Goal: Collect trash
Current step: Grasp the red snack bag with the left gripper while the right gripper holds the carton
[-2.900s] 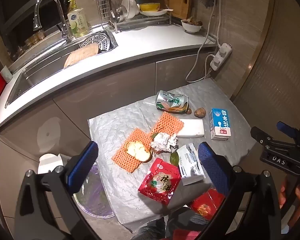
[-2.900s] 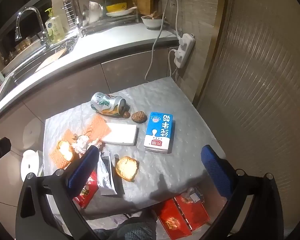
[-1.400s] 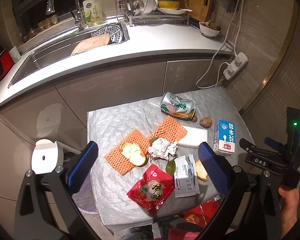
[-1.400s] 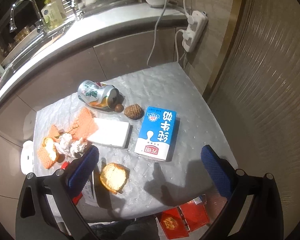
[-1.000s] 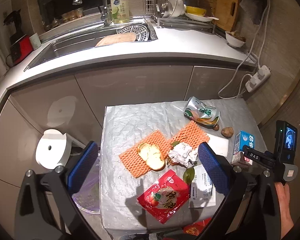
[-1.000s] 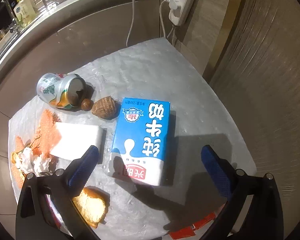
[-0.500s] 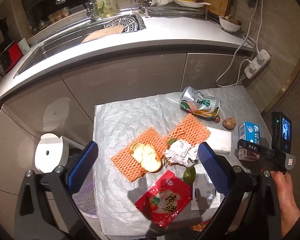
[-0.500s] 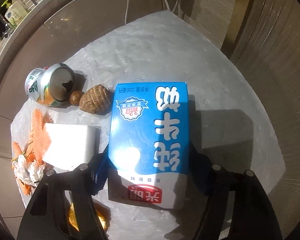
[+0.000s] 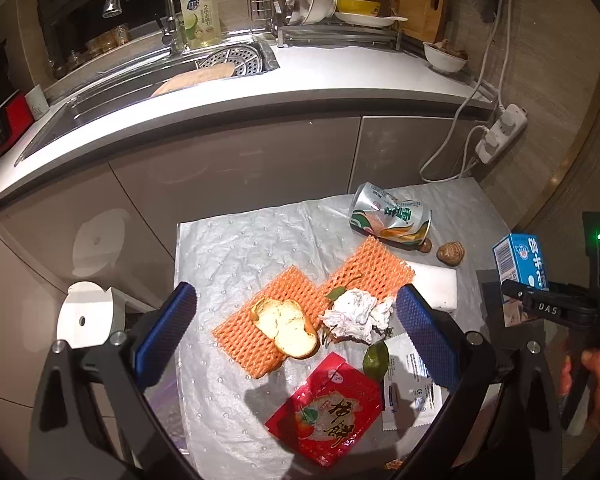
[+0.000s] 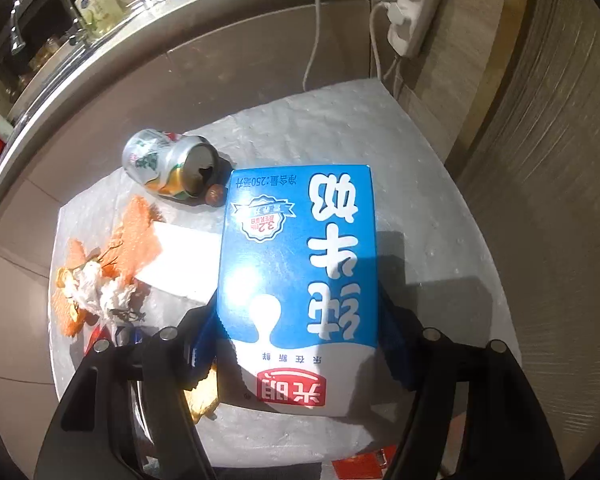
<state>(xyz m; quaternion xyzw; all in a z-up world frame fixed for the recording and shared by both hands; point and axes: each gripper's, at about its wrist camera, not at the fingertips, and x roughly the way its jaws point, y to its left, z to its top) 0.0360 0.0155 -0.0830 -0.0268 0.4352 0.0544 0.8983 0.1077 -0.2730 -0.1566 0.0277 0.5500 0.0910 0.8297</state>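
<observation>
Right wrist: blue-white milk carton (image 10: 300,280), undented.

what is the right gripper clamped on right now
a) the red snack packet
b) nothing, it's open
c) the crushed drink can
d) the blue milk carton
d: in the right wrist view the right gripper has its blue pads pressed against both sides of the blue milk carton, while the crushed drink can lies apart on the table and the red snack packet lies untouched near the left gripper, which is open.
</observation>
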